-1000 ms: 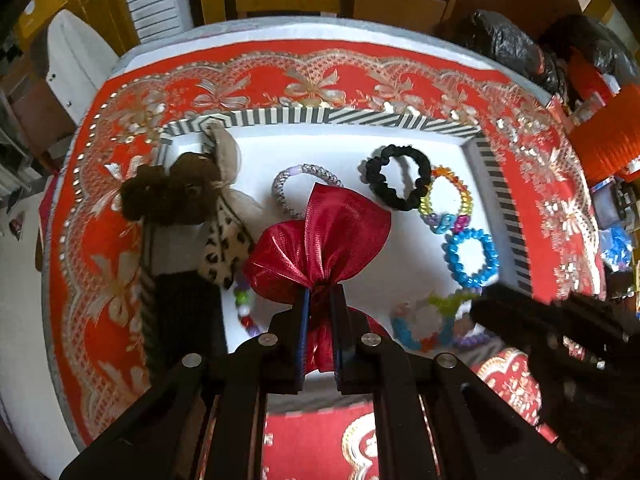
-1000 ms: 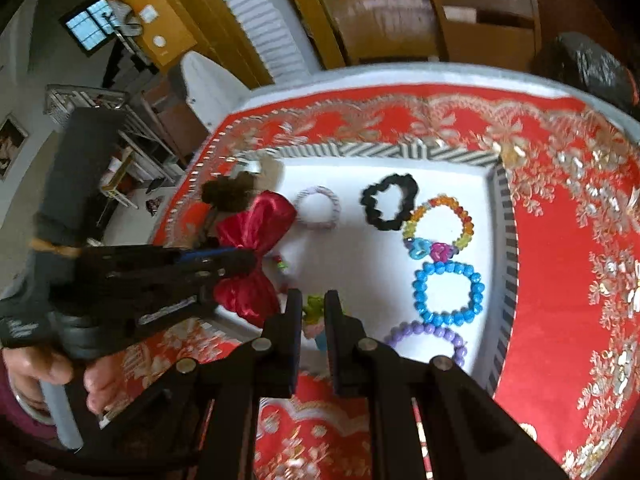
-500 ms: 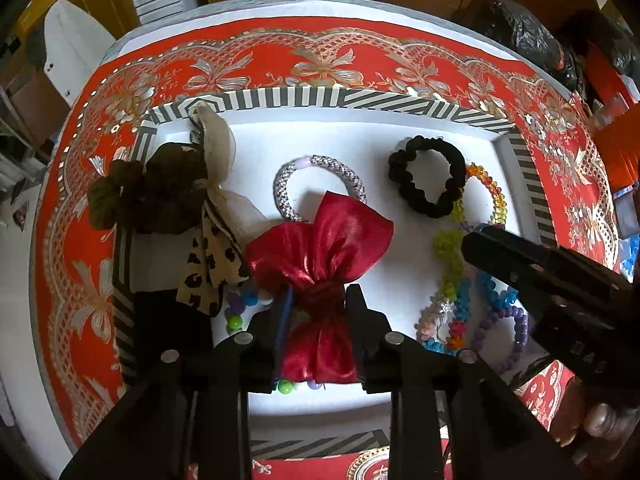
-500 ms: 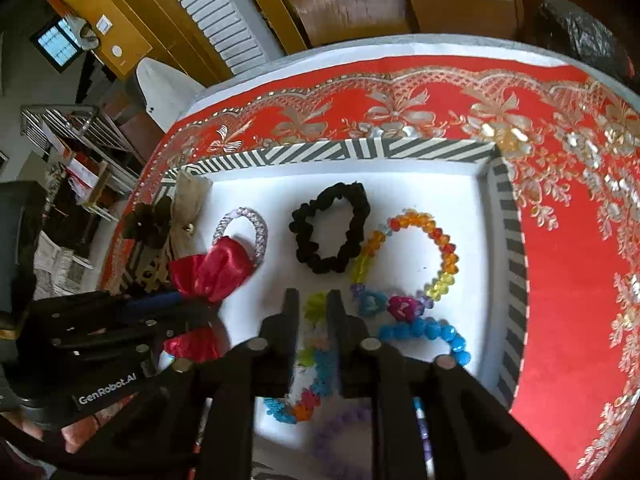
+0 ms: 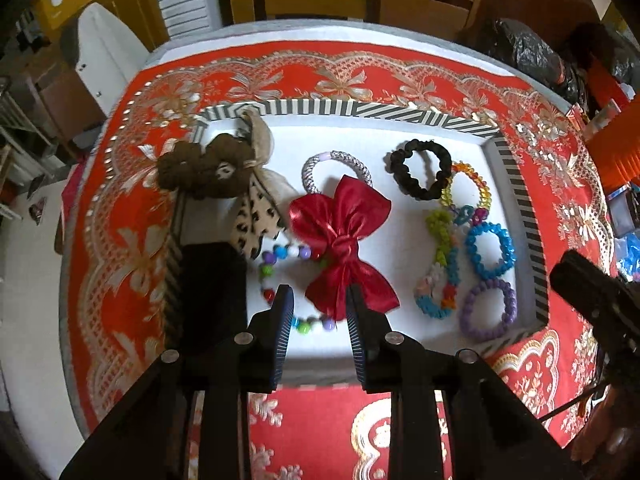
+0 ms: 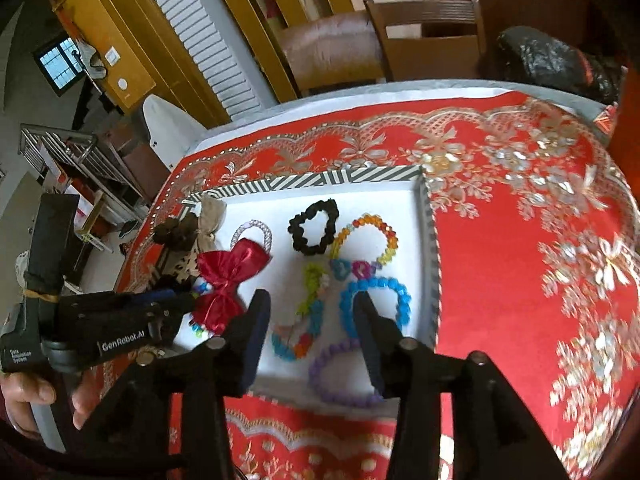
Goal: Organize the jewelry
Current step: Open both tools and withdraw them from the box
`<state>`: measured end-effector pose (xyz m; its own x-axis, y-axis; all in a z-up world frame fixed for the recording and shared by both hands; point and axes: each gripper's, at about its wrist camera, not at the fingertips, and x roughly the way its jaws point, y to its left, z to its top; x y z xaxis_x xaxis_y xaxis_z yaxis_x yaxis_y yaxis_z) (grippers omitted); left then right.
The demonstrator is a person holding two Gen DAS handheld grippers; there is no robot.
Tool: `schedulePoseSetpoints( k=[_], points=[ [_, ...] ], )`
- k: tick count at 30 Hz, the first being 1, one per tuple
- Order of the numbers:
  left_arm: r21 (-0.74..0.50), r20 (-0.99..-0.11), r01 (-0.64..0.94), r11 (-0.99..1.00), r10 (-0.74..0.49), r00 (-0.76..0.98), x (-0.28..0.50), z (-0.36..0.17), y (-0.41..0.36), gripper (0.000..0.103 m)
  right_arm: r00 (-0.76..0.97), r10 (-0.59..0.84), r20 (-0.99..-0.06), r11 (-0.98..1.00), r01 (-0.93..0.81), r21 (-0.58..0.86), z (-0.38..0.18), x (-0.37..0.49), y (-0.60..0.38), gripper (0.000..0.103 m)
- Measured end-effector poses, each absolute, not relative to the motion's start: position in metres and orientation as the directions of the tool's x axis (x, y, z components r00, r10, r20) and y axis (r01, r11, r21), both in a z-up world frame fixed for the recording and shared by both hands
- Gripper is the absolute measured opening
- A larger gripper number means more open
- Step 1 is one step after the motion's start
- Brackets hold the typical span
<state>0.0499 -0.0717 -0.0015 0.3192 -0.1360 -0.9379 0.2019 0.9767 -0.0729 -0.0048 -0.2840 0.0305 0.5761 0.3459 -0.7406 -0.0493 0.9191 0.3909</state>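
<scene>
The red bow (image 5: 342,240) lies in the striped tray (image 5: 360,110), its lower lobe between the spread fingers of your left gripper (image 5: 320,312), which grips nothing. Under it lies a bead bracelet (image 5: 280,256); a silver hair tie (image 5: 334,168) sits just behind. Your right gripper (image 6: 312,320) hangs wide open and empty over the multicoloured bracelet (image 6: 300,320) and blue bracelet (image 6: 378,300). The purple bracelet (image 6: 340,376) lies nearest you, and the tray rests on a red cloth (image 6: 520,280).

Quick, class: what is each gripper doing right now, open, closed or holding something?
Left gripper: open, holding nothing; the red bow lies in the tray.
Right gripper: open, empty.
</scene>
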Motion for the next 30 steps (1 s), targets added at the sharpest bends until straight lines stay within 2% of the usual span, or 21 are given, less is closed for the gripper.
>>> schedulePoseSetpoints(
  k=[20,30],
  points=[
    [-0.016,-0.889,0.174,0.985,-0.093,0.449,-0.021,0.049,-0.066,0.007,0.595,0.320,-0.737,0.940,-0.101,0.327,0.062,-0.062,-0.251,0.057],
    [-0.003,-0.877,0.161,0.987,-0.080,0.473,-0.036,0.057,-0.065,0.007,0.602,0.325,-0.729,0.939,-0.113,0.324,0.070,-0.076,-0.251,0.058]
  ],
)
